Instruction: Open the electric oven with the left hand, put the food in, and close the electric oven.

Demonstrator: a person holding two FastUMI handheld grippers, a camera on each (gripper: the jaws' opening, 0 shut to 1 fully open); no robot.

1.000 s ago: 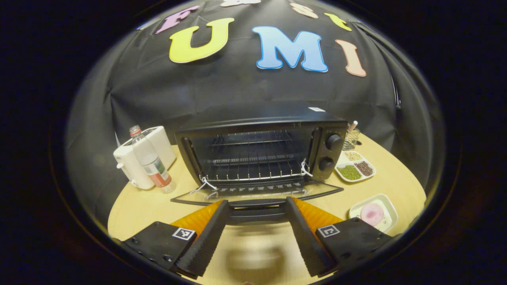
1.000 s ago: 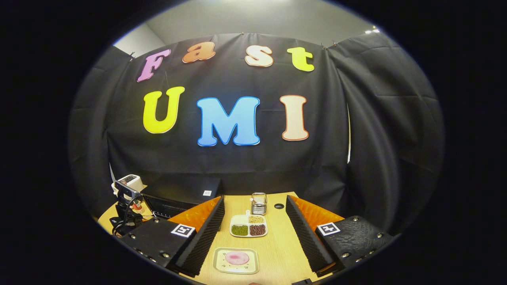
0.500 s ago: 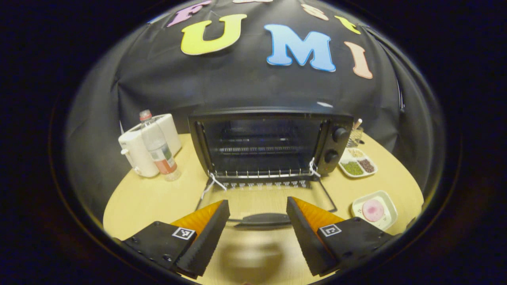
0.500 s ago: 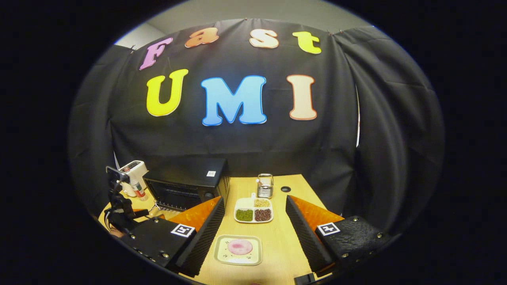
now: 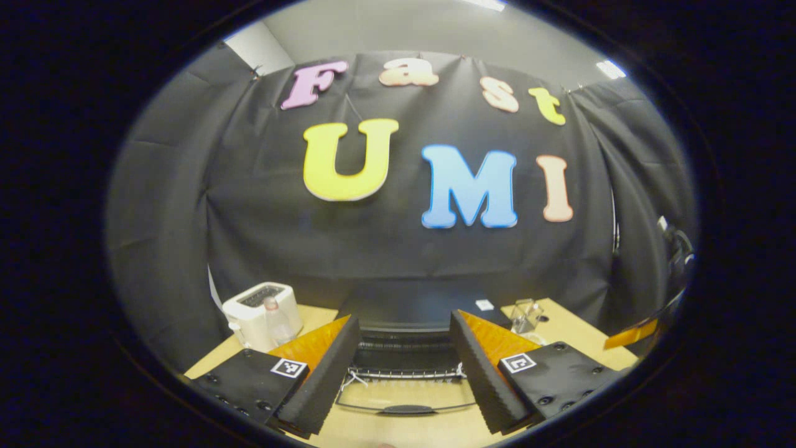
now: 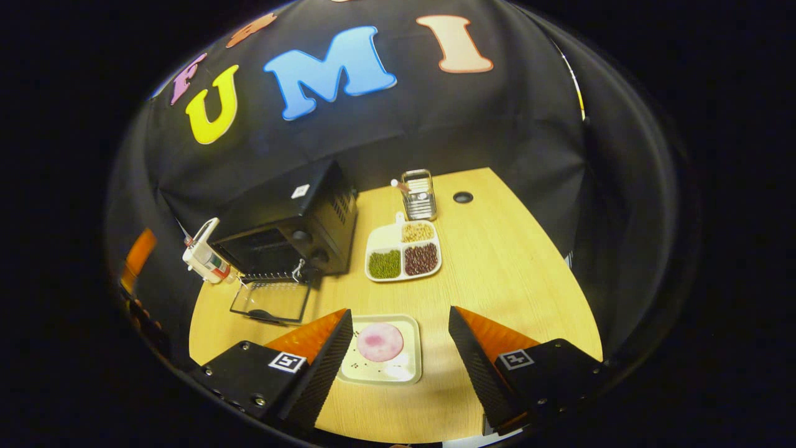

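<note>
Left gripper (image 5: 404, 379) lifted, right gripper (image 6: 398, 367) lowered over food (image 6: 380, 342)

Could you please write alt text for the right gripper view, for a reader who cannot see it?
The right gripper, open, hovers above a pink round food item on a small tray on a wooden table. Behind to the left, a black electric oven stands with its glass door folded down open, beside a three-compartment dish.
</note>
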